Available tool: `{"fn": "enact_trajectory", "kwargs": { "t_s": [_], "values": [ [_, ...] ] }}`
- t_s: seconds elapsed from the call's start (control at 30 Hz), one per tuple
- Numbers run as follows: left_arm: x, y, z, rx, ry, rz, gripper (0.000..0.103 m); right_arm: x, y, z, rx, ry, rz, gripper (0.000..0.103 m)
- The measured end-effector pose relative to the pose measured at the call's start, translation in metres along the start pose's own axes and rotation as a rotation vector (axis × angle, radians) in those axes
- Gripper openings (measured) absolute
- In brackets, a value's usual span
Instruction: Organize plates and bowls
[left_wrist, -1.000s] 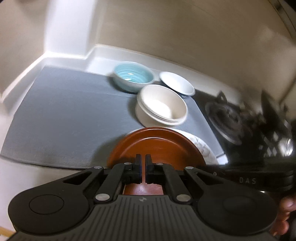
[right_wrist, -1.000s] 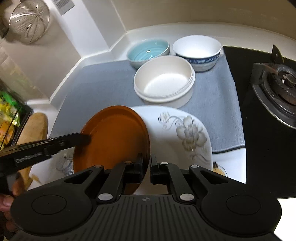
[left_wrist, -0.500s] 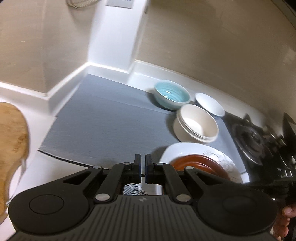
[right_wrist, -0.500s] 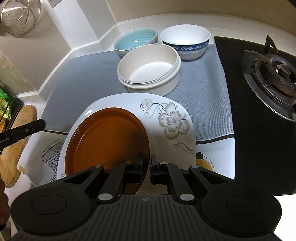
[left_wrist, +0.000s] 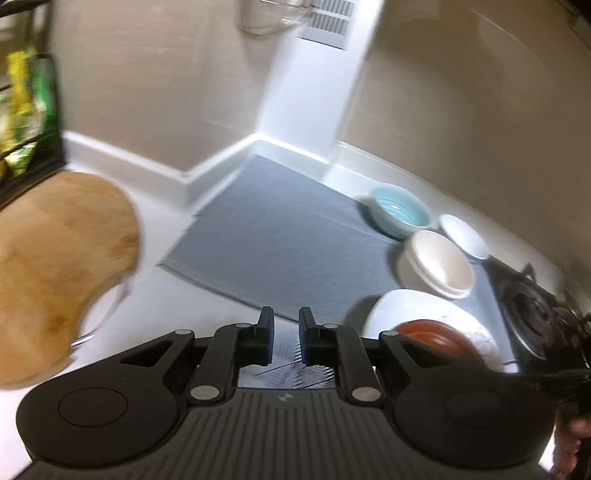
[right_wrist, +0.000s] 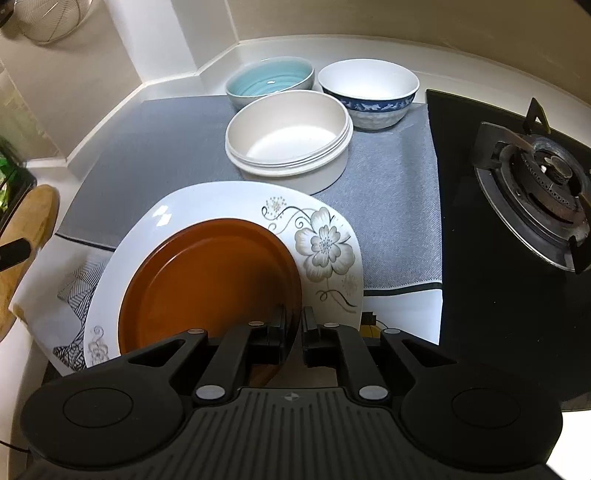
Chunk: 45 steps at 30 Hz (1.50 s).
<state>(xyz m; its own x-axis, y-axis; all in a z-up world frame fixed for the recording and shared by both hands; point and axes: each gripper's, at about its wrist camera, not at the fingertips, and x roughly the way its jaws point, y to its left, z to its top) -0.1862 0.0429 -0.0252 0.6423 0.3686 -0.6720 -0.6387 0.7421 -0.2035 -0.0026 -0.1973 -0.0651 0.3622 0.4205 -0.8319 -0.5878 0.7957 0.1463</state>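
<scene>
The brown plate (right_wrist: 207, 288) lies on the white floral plate (right_wrist: 325, 236), toward its left side. My right gripper (right_wrist: 294, 325) is shut on the brown plate's near rim, and its jaws are just starting to open. My left gripper (left_wrist: 286, 325) hangs over the counter left of both plates, its jaws opening with nothing between them. From there the brown plate (left_wrist: 432, 338) shows low on the right. A stack of cream bowls (right_wrist: 288, 140), a light blue bowl (right_wrist: 269, 79) and a white bowl with a blue band (right_wrist: 369, 92) stand on the grey mat (right_wrist: 155, 147).
A gas burner (right_wrist: 535, 192) on a black hob lies to the right of the mat. A wooden cutting board (left_wrist: 55, 266) sits to the left, by a rack of packets. A patterned cloth (right_wrist: 74, 291) lies under the plates. White walls close the corner behind.
The brown plate came down flat onto the floral plate. My left gripper let go of it, swung away to the left and parted its jaws a little.
</scene>
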Motion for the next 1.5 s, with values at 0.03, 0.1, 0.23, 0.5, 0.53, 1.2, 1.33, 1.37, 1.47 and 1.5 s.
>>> {"fn": "enact_trajectory", "kwargs": {
  "t_s": [0.03, 0.1, 0.23, 0.5, 0.53, 1.2, 1.33, 1.37, 1.47, 1.5],
  "values": [
    [-0.006, 0.005, -0.002, -0.004, -0.007, 0.019, 0.018, -0.001, 0.000, 0.000, 0.000, -0.002, 0.003, 0.011],
    [-0.019, 0.014, -0.007, 0.003, -0.033, 0.063, 0.032, -0.002, 0.002, 0.000, -0.012, -0.011, 0.011, 0.012],
    [-0.049, 0.033, -0.014, 0.035, -0.089, 0.144, 0.051, -0.008, 0.004, -0.001, -0.046, -0.049, 0.019, 0.021],
    [-0.086, 0.077, -0.016, 0.130, -0.180, 0.213, 0.070, -0.021, 0.008, -0.004, -0.081, -0.114, 0.020, 0.029],
    [-0.087, 0.083, -0.016, 0.153, -0.192, 0.222, 0.073, -0.023, 0.008, -0.004, -0.074, -0.125, 0.016, 0.029],
    [-0.047, 0.273, -0.020, 0.982, -0.452, 0.427, 0.089, -0.069, 0.105, -0.046, 0.128, -0.196, -0.149, 0.029],
    [-0.038, 0.301, -0.020, 1.005, -0.458, 0.451, 0.090, -0.076, 0.114, -0.053, 0.153, -0.195, -0.184, 0.029],
    [-0.036, 0.307, -0.022, 1.006, -0.454, 0.449, 0.090, -0.077, 0.115, -0.055, 0.158, -0.193, -0.194, 0.029],
    [-0.030, 0.317, -0.036, 1.037, -0.440, 0.424, 0.090, -0.079, 0.120, -0.057, 0.172, -0.186, -0.211, 0.029],
    [-0.030, 0.316, -0.042, 1.046, -0.420, 0.390, 0.090, -0.079, 0.123, -0.058, 0.176, -0.183, -0.215, 0.029]
  ]
}}
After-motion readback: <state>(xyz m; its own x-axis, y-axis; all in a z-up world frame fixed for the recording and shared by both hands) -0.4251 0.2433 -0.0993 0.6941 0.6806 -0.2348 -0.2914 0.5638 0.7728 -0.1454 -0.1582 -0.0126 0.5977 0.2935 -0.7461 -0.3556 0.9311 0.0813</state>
